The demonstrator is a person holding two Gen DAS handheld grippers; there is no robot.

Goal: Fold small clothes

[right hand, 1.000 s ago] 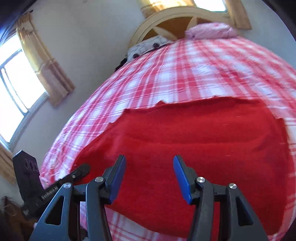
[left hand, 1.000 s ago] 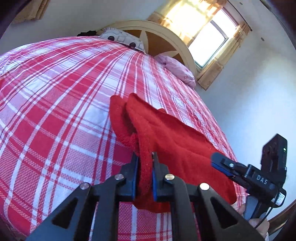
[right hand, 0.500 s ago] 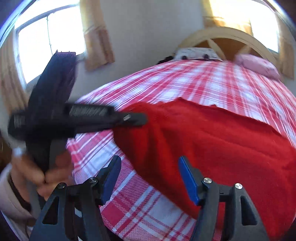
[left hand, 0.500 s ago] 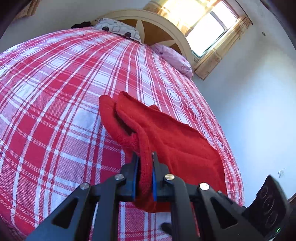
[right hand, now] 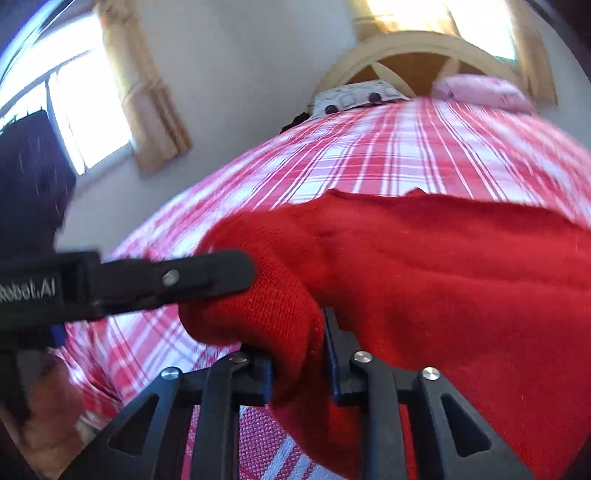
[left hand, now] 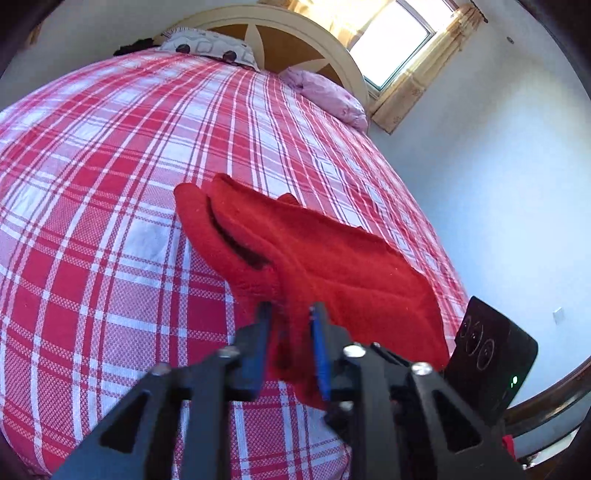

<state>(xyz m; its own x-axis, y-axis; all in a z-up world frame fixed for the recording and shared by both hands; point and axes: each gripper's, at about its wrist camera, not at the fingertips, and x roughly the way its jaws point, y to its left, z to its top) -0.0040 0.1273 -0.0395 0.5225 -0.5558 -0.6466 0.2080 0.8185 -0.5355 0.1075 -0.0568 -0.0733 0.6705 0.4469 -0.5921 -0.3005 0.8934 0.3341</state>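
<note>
A red knitted garment [left hand: 332,258] lies folded on the red-and-white checked bedcover [left hand: 110,184], near the bed's front right corner. My left gripper [left hand: 291,325] is at its near edge. Its jaws are opening, and the cloth hangs loosely between the pads with a gap on each side. In the right wrist view the garment [right hand: 443,277] fills the right half. My right gripper [right hand: 299,354] is closing on a bunched corner of it, and the cloth fills the space between its pads. The left gripper's finger [right hand: 207,273] pokes in from the left, against the same corner.
A cream headboard [left hand: 280,26] stands at the far end with a patterned pillow [left hand: 207,44] and a pink pillow [left hand: 325,92]. A curtained window [left hand: 395,37] is beside it. The right gripper's black body [left hand: 491,354] sits low right. A person's hand [right hand: 48,424] holds the left gripper.
My left jaws, clamped on the garment's edge before, have parted. My right gripper swung left and down to that same corner and closed from wide open onto the cloth.
</note>
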